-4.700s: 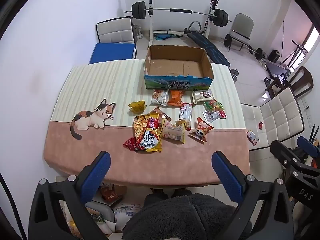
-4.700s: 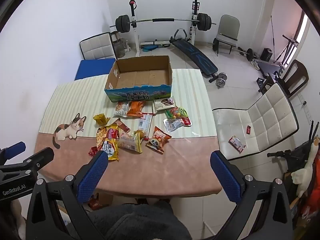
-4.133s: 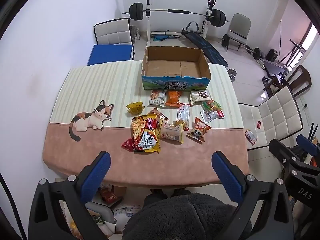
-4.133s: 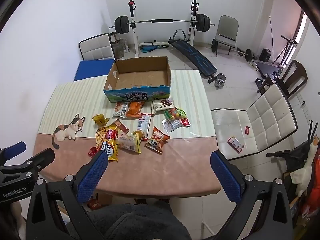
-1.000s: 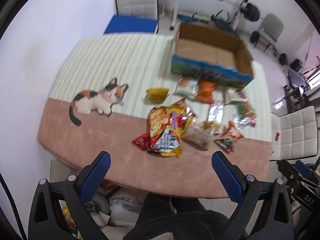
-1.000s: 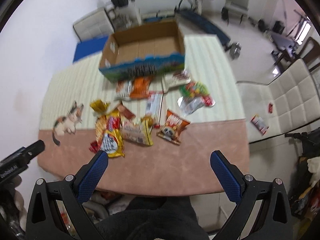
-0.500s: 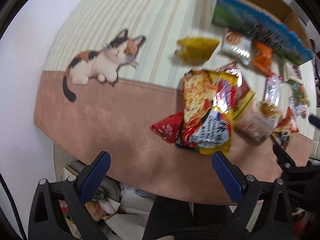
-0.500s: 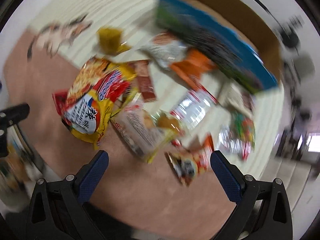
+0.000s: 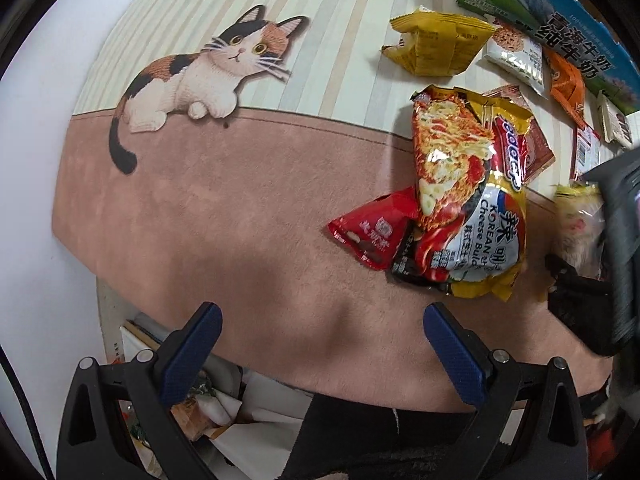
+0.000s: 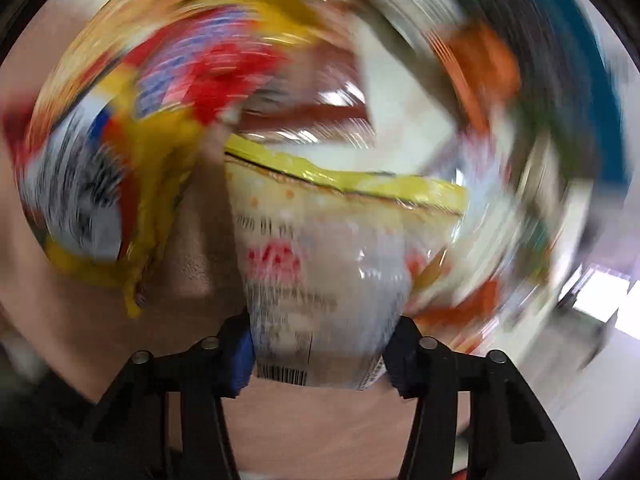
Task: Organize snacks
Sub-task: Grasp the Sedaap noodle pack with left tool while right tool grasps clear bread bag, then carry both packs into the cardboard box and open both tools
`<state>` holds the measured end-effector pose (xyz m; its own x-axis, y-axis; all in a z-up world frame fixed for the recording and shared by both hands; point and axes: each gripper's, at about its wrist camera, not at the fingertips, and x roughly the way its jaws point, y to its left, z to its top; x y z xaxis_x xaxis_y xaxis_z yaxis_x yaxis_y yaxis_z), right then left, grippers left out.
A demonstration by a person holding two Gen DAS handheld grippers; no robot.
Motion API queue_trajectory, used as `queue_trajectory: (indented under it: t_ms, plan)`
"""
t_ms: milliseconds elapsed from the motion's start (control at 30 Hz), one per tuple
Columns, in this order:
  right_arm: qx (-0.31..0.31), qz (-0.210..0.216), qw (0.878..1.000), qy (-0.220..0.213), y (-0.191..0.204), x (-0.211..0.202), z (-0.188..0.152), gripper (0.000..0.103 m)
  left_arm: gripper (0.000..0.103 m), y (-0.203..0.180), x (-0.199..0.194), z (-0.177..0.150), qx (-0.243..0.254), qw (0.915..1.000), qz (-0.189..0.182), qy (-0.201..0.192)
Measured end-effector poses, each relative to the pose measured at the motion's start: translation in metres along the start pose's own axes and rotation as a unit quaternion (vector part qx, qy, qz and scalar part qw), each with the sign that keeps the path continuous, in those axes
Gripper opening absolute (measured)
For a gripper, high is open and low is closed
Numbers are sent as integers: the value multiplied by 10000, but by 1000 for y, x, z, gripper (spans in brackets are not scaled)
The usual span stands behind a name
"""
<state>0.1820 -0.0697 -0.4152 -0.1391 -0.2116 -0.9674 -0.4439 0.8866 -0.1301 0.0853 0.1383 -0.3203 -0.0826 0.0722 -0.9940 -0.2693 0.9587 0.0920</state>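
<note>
Right claw [image 10: 320, 354] was closing on the clear yellow-edged snack bag [image 10: 332, 264], pads against both sides – everything around it blurred. Left claw [image 9: 320, 356] hung wide and unloaded over the worktop's [image 9: 224, 208] bare pink front edge, noodle packet [image 9: 466, 200] just beyond.

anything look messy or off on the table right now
Nothing is spilled or torn. The snacks lie in a loose heap instead of in the milk carton box: the big noodle pack overlaps a red sachet. The right tool is closing around a clear yellow-topped packet; that view is too blurred for detail.
</note>
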Motion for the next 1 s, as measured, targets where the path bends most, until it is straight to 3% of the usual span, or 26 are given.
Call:
queue_trajectory:
  t_ms: [67,100,167,267,333,467,567,633,833,933,1000]
  plan:
    - [942,769,9922,285,-32,6,-7,53,103,-3,-1,6,40,9999,-166,-28]
    - [1412,1203,9817,427,-49,12,-15,53,103,-6,-2,10,66,9997,-251,-28]
    - [1952,1672,9648,559,-71,20,-28,53,103,-13,0,20,137,9988,-468,7]
    - [2220,1951,9537,564,-88,23,-41,59,103,-27,5,42,222,9969,-743,111]
    - [2321,2149,9473,502,-96,24,-47,73,103,-39,10,56,281,9959,-841,187]
    - [2619,2456,9327,352,-120,24,-57,81,103,-63,26,80,401,9937,-930,476]
    - [2759,2634,9235,400,-136,29,-60,81,103,-78,42,90,504,9938,-712,691]
    - [2790,2680,9213,388,-147,32,-62,83,103,-85,55,94,607,9939,-446,807]
    - [2944,2655,9169,464,-167,37,-74,83,99,-94,72,103,644,9929,-480,876]
    - [3000,2539,9183,479,-176,38,-78,78,85,-92,68,105,519,9955,-417,676]
    - [2960,2449,9221,459,-178,36,-79,68,85,-92,66,104,496,9961,-432,593]
